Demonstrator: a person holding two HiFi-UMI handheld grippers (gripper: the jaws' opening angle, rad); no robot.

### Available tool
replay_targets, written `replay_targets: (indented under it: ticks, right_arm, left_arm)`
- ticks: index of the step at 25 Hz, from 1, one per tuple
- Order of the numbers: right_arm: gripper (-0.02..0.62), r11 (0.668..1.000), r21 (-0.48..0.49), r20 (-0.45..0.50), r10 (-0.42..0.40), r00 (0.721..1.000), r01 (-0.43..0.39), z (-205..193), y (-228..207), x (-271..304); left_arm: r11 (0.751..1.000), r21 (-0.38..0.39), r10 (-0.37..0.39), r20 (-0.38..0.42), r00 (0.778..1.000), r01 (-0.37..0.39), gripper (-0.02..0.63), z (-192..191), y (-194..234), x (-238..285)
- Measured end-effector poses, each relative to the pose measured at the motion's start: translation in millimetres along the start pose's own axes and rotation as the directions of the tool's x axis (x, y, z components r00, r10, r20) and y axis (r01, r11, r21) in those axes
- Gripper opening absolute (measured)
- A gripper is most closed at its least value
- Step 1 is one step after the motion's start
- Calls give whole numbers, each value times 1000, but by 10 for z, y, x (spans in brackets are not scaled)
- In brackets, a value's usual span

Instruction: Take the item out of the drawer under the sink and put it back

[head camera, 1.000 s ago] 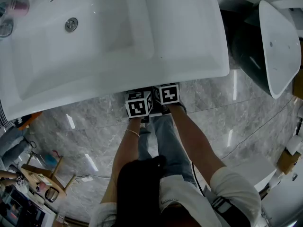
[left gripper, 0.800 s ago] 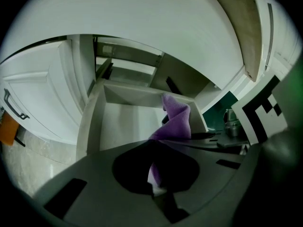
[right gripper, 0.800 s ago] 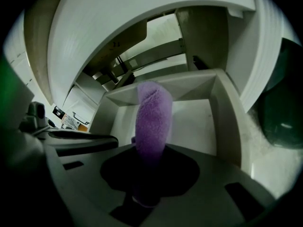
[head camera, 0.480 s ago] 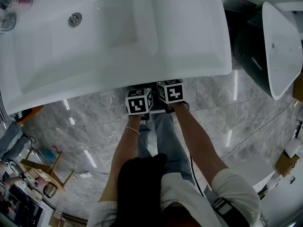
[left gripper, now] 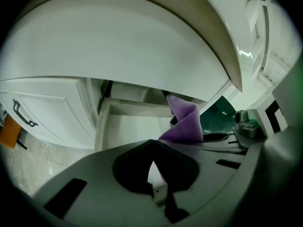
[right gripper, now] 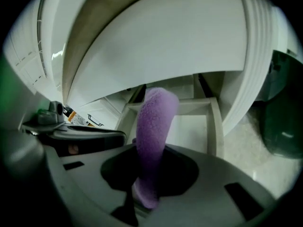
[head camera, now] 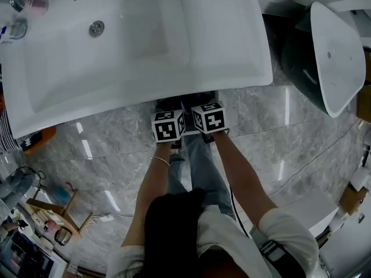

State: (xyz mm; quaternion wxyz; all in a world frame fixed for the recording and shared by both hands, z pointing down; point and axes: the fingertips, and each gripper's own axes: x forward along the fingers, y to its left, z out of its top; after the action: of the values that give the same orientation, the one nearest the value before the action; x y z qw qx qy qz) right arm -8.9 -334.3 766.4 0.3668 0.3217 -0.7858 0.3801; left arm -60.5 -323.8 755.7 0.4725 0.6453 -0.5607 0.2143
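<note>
Right claw (right gripper: 149, 155) just tightened, pinching purple cloth (right gripper: 156, 112), left claw (left gripper: 152, 144) pressed together, both drawn back from sink (head camera: 232, 77).

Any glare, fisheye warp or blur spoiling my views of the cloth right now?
Head view: light streaks glare on the glossy floor, and the sink blocks everything beneath it. Right gripper view: strong fisheye bends the drawer rails, corners go black, cloth sharp. Left gripper view: same warp, dim foreground, cloth clear at right.
</note>
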Motion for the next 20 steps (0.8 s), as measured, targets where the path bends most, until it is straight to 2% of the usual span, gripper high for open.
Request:
replay_targets:
  ticks: [6,20]
  right_arm:
    - [87,999,31,35,-10,999,9,4,103,-261]
    - [87,1000,8,146,-19,989,18,101,551,-931]
  left_arm:
    - [1000,24,-13,15,1000,13,3,21,-120,-272]
    - [998,66,-18,85,996,12,3,13,-277,-967]
